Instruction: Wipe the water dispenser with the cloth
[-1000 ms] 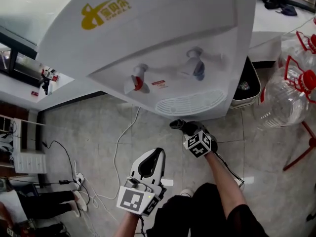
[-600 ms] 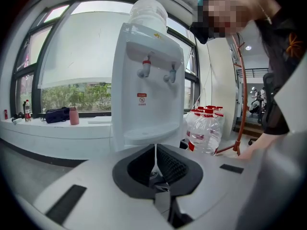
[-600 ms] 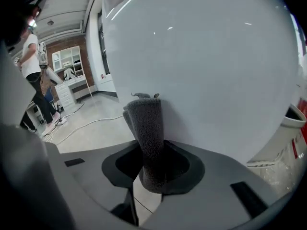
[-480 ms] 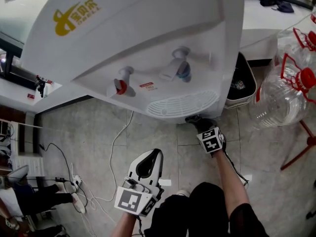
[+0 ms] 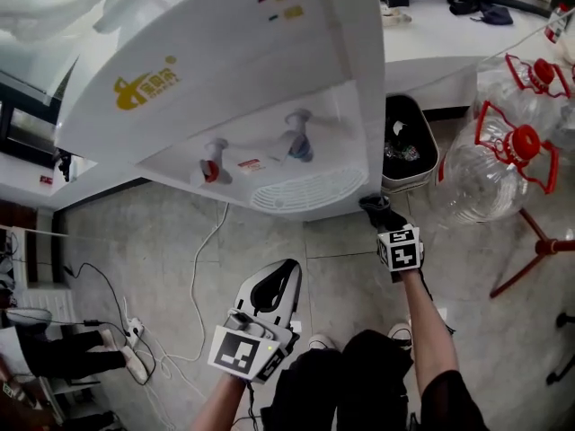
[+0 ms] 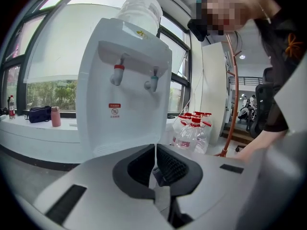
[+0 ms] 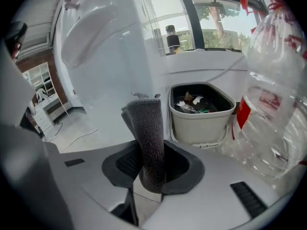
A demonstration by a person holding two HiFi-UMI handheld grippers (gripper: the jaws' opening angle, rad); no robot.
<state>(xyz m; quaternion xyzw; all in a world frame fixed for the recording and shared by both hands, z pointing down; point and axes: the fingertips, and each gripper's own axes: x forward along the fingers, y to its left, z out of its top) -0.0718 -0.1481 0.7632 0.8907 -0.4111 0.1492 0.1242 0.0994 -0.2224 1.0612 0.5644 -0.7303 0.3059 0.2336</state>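
Note:
The white water dispenser (image 5: pixel 225 79) fills the upper left of the head view, with a red tap (image 5: pixel 212 170) and a blue tap (image 5: pixel 296 145) over a drip grille. My right gripper (image 5: pixel 377 206) is shut on a dark grey cloth (image 7: pixel 146 133), right at the dispenser's lower right corner. In the right gripper view the cloth stands up between the jaws beside the dispenser's white side (image 7: pixel 110 75). My left gripper (image 5: pixel 286 268) hangs low in front, apart from the dispenser (image 6: pixel 124 80), jaws shut with nothing between them.
A white waste bin (image 5: pixel 425 173) with rubbish (image 7: pixel 201 123) stands right of the dispenser. Large clear water bottles with red caps (image 5: pixel 490 164) sit on a red rack at the right. Cables and a power strip (image 5: pixel 130 330) lie on the floor at left. A counter (image 5: pixel 467 34) runs behind.
My right gripper with the cloth has moved right along the dispenser's lower front edge to its right corner. The head view has pulled back and shifted. The left gripper stays low.

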